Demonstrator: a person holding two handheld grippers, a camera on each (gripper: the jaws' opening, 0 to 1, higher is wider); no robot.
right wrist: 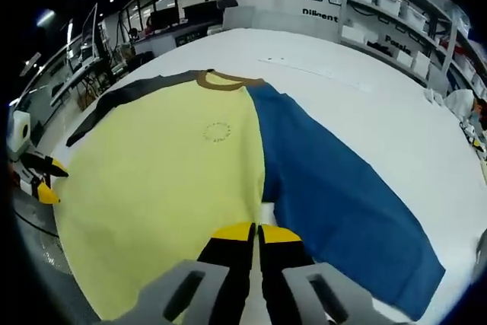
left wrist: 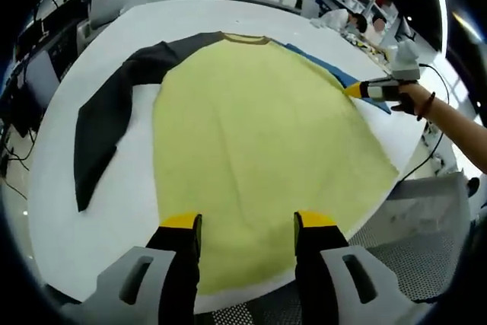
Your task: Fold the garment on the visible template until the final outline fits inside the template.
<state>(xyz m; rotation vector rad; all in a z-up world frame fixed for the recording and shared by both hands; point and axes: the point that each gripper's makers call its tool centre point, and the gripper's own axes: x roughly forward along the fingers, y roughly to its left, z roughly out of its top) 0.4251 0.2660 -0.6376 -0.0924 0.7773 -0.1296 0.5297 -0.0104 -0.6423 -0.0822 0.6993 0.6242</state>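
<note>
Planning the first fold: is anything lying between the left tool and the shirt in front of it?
Nothing visible is. The left tool hangs open right over the yellow hem of the shirt, which lies flat on the white table.

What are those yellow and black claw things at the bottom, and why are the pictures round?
Those claws are hand-held grippers, tools a person holds, one in each hand. Each carries a tiny wide-eyed camera, which makes the pictures round. The left gripper view looks along the left hand-held gripper, whose jaws stand apart, open, over the bottom edge of a shirt. The right gripper view looks along the right hand-held gripper, whose jaws are pressed together at the shirt's edge; whether cloth is pinched between them is hard to tell. The shirt lies flat on a big white table. It has a yellow body, a dark sleeve and a blue sleeve. In the left gripper view you can also see the person's hand holding the other gripper.
</note>
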